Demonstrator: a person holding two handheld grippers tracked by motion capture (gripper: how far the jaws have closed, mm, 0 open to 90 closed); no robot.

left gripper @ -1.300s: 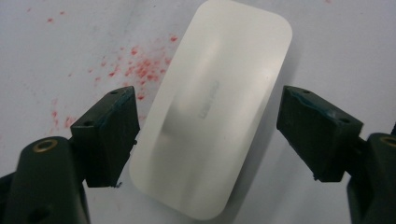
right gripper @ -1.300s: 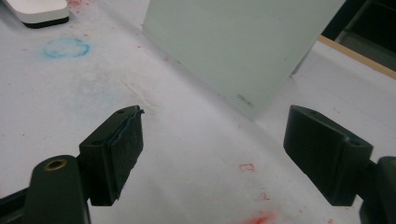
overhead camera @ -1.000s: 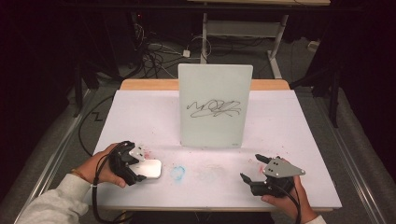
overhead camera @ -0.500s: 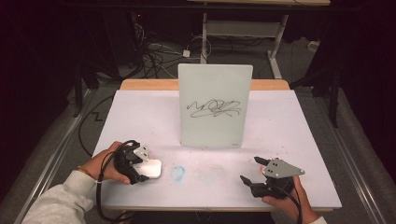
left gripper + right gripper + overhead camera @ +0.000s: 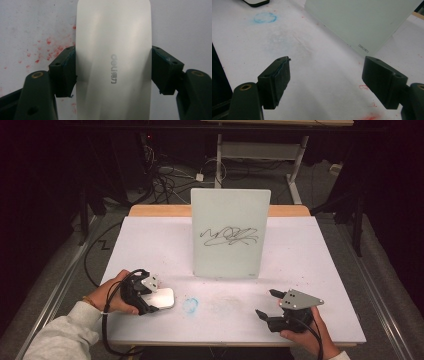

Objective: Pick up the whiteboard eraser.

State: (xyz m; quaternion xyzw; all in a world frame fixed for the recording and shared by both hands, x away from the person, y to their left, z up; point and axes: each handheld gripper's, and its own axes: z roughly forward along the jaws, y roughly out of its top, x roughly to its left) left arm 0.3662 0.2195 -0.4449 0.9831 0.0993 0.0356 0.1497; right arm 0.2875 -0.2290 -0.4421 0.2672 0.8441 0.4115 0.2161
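1. Eraser [image 5: 161, 298]: a white, rounded block lying flat on the white table [image 5: 150, 245], at the near left. In the left gripper view its pale top [image 5: 113, 50] carries a grey printed brand mark and runs lengthwise between the jaws.
2. Left gripper [image 5: 150, 296]: held in the person's left hand [image 5: 112, 292], near the left edge of the table. Its two black jaws are closed against the long sides of the eraser, one pad on each side, as the left gripper view [image 5: 113, 72] shows. Red specks mark the table to the left of the eraser in that view.
3. Blue smudge [image 5: 190, 304]: a faint ring-shaped mark on the table, just right of the eraser and apart from it.
4. Whiteboard [image 5: 229, 234]: a small pale board standing upright at the middle of the table, farther off than both grippers. A black scribble [image 5: 230, 235] crosses its face.
5. Right gripper [image 5: 267, 304]: held in the person's right hand [image 5: 305, 332] at the near right, well apart from the eraser. Its jaws stand wide apart with nothing between them; the right gripper view [image 5: 325, 75] shows bare table in the gap, with the whiteboard's lower corner [image 5: 362, 25] beyond.
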